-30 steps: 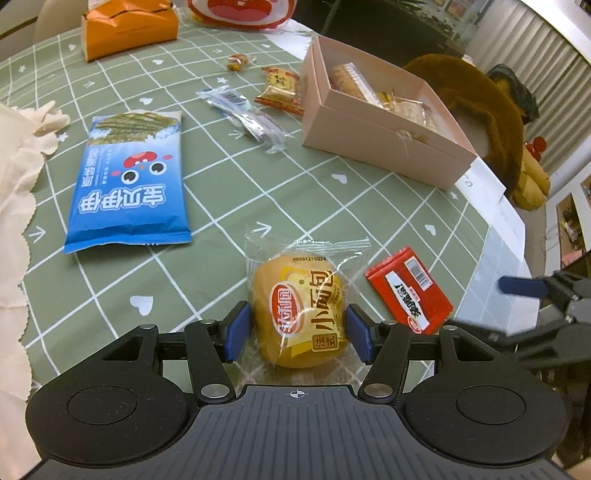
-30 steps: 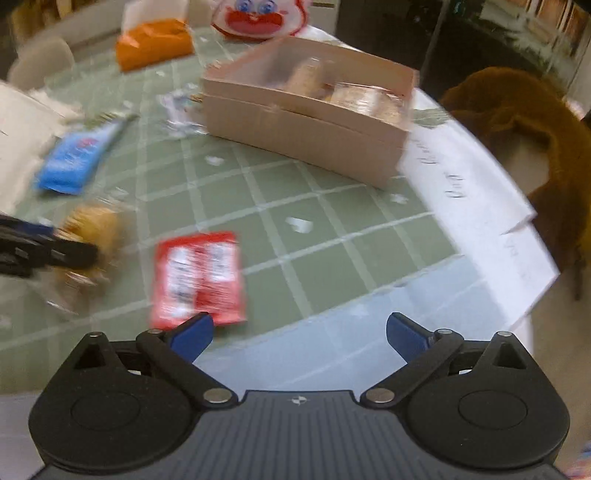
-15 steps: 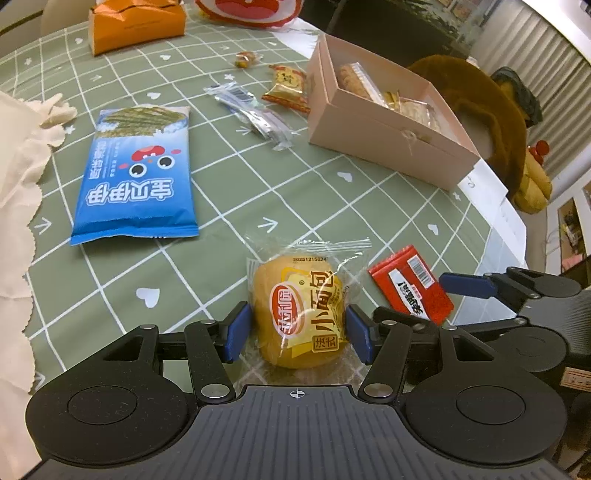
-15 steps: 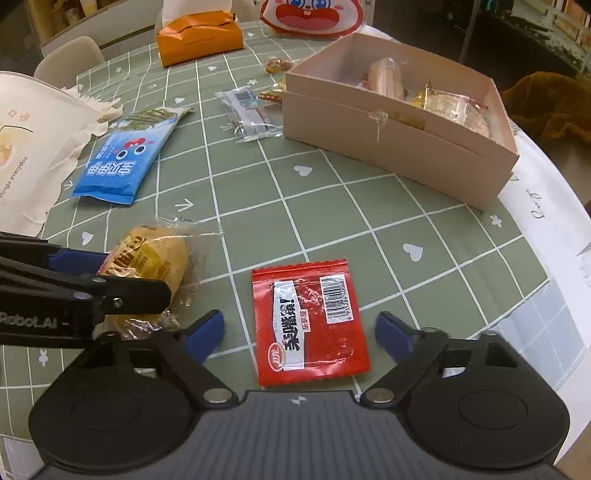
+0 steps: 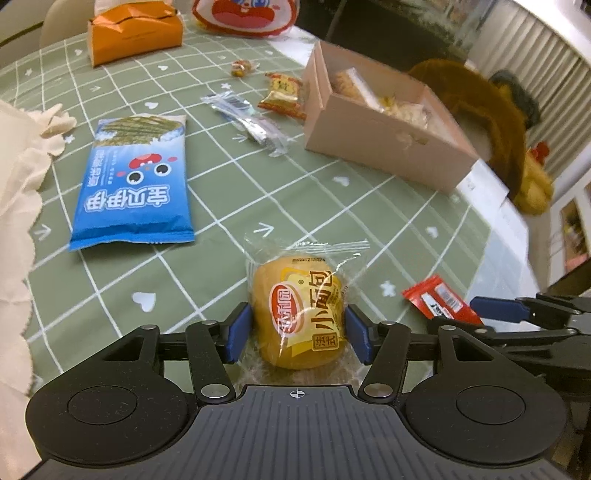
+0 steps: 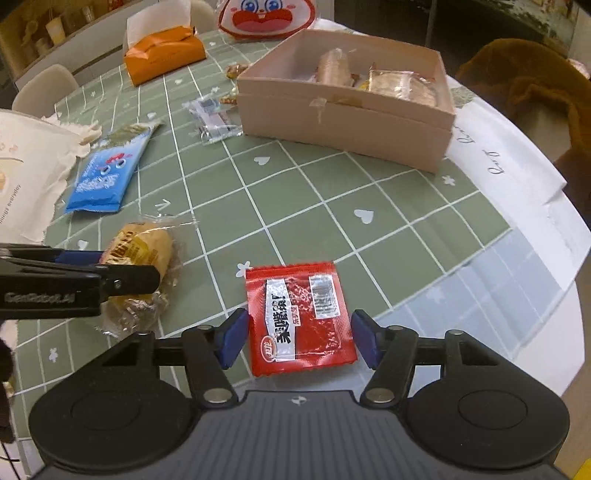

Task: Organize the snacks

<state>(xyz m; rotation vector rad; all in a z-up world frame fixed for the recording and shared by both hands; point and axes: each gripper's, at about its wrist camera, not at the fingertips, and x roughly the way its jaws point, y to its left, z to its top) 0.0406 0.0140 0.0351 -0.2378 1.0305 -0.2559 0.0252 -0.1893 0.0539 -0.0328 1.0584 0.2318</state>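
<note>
My left gripper (image 5: 298,334) is shut on a wrapped yellow bun (image 5: 300,314) that rests on the green checked tablecloth; the bun also shows in the right wrist view (image 6: 142,254). My right gripper (image 6: 300,338) is open, its pads on either side of a flat red snack packet (image 6: 298,317), which also shows in the left wrist view (image 5: 439,302). A pink open box (image 6: 347,110) holding several wrapped snacks stands at the back; it also shows in the left wrist view (image 5: 384,136).
A blue snack bag (image 5: 135,184), a clear wrapper (image 5: 251,122), a small orange packet (image 5: 284,94) and a candy (image 5: 242,68) lie on the cloth. An orange tissue box (image 5: 135,31) stands far back. A white cloth bag (image 6: 22,177) lies left. The table edge (image 6: 546,332) is at right.
My right gripper moved forward and down, and its pads have come in around the red packet. My left gripper stays shut on the bun.
</note>
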